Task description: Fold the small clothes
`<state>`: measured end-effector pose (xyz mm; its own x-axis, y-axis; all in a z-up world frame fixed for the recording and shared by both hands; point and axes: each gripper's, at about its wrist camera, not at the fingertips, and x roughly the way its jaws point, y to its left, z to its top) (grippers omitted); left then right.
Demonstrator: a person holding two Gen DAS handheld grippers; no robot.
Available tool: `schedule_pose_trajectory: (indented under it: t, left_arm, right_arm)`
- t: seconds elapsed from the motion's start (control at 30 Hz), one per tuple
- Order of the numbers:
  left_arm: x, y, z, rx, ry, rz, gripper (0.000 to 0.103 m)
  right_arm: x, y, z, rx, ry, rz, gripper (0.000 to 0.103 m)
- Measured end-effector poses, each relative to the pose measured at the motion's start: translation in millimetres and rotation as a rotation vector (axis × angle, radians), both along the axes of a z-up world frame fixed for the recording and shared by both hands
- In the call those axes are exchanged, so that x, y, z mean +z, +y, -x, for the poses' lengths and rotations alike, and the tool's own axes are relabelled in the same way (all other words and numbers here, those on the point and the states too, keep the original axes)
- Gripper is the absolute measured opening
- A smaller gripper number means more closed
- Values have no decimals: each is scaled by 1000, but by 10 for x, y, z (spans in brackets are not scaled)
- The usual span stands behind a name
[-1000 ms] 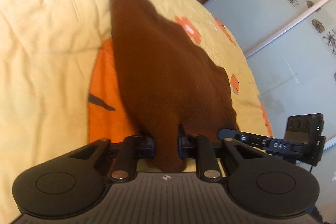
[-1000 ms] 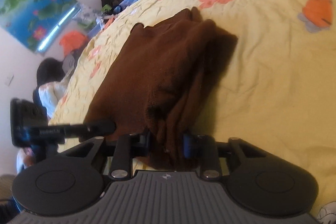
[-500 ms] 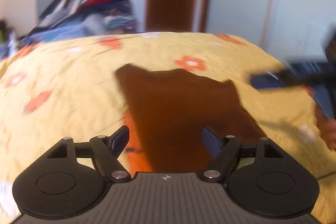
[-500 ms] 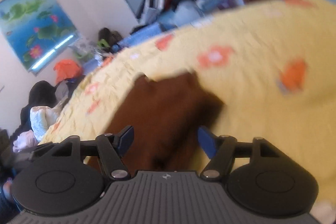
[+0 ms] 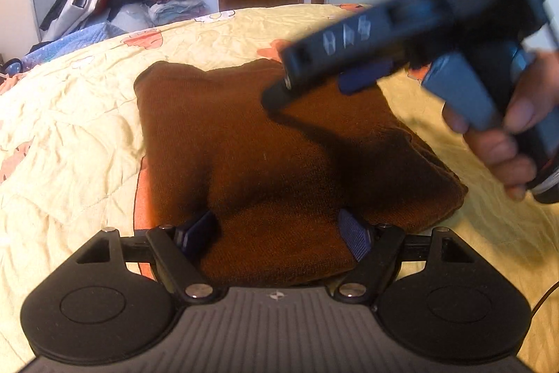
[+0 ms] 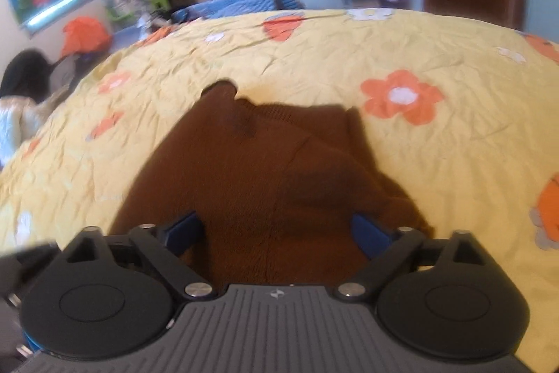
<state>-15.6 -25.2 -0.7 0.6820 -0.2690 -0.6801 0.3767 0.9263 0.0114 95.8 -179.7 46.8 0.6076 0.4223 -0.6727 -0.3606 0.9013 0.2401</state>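
Both wrist cams low, close, facing brown garment [image 5: 265, 142] on bed [image 6: 454, 142]

Black gripper [image 5: 276, 235], blue-padded jaws

Brown garment [image 6: 265, 170], seemingly folded, on flowered bedspread [image 6: 454, 163].

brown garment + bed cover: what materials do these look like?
Brown garment: looks like a soft, matte knit, wool or acrylic; fine fuzzy texture, thick rounded folds, no sheen. Fibre can't be told.
Bed cover: thin woven fabric, probably cotton or a blend; matte, finely crinkled, printed with orange flowers.
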Motion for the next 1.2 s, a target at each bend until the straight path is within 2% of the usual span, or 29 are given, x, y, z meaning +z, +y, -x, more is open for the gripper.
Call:
schedule_pose_trajectory:
  t: [0.1,0.17,0.23,0.3,0.37,0.43,0.53,0.57,0.63,0.67,0.73,0.8,0.9,0.97,1.07,1.2]
  left_arm:
    - [6,0,-9,2,1,-1,79]
    - [13,-2,-11,-2,4,0,79]
    - [20,1,17,-3,6,4,78]
    - [22,7,17,-3,9,6,79]
    - [21,19,25,-7,6,2,79]
    - [13,20,25,-8,2,1,79]
    - [4,5,20,-9,-1,-2,81]
    - [0,-2,9,-9,-2,-5,81]
    - [10,-3,9,-11,3,-6,81]
    - [26,7,13,-13,5,-4,81]
    - [81,62,56,-13,-4,1,81]
    - [160,171,166,-1,-45,7,81]
    - [259,353,391,42,-148,-39,82]
    - [299,471,514,71,-194,-51,82]
    - [358,575,649,108,-248,-36,83]
    - [418,551,718,149,-270,-21,83]
  right_arm:
    - [22,84,-9,34,-19,13,99]
    - [-175,122,-132,42,27,78,101]
    - [-328,56,-195,55,-44,90,103]
    - [-285,-3,-301,10,3,42,103]
    - [-175,26,-353,-23,49,41,103]
    - [-35,54,-321,-32,26,29,98]
    - [49,109,-232,3,-21,-21,103]
    - [-1,153,-238,25,-13,-8,103]
    - [-232,257,-297,49,23,93,103]
    - [-274,271,-236,70,-49,122,103]
    - [-212,187,-198,33,-32,89,103]
    - [-51,46,-58,-26,-26,53,103]
    - [161,-230,437,-57,-138,10,103]
    - [213,-387,774,-65,-172,13,103]
    - [142,-574,1149,-83,-143,5,103]
    - [-100,-648,1427,-140,-50,21,103]
